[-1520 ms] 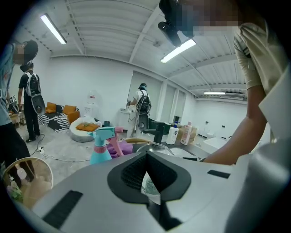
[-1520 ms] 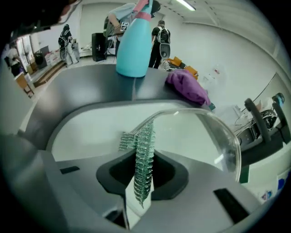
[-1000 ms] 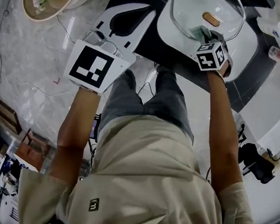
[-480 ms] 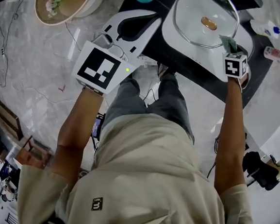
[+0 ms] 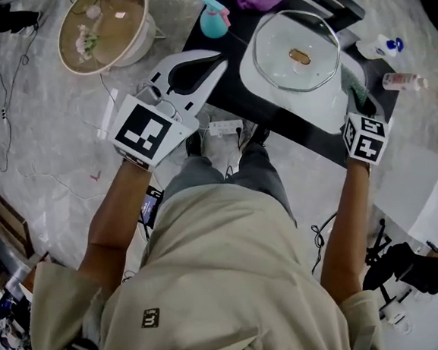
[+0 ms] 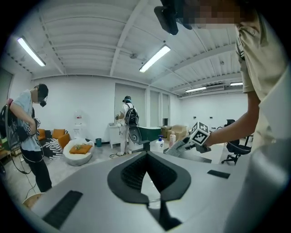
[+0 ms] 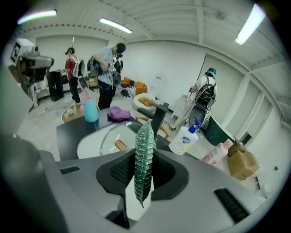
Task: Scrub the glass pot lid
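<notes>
— Both grippers are off the lid [image 5: 276, 43] now? A second ago the right one was scrubbing near the knob.
— Yes. The right gripper [image 5: 354, 99] has slid back over the rim and hangs just beside the tray [image 5: 252, 68]. Its jaws are pinching the green pad [image 7: 144, 154] upright, clear of the glass.
— And the lid?
— It lies knob up on the white tray, on the dark surface [image 5: 294, 124], with nothing touching it.
— The left gripper [image 5: 194, 64]?
— Off to the lid's left, well apart from it, jaws pressed together on nothing.
— So the scrubbing's done?
— I'd judge one stroke has ended. Whether that's a pause or the finish, I can't tell. More scrubbing means bringing the pad back down onto the glass
</notes>
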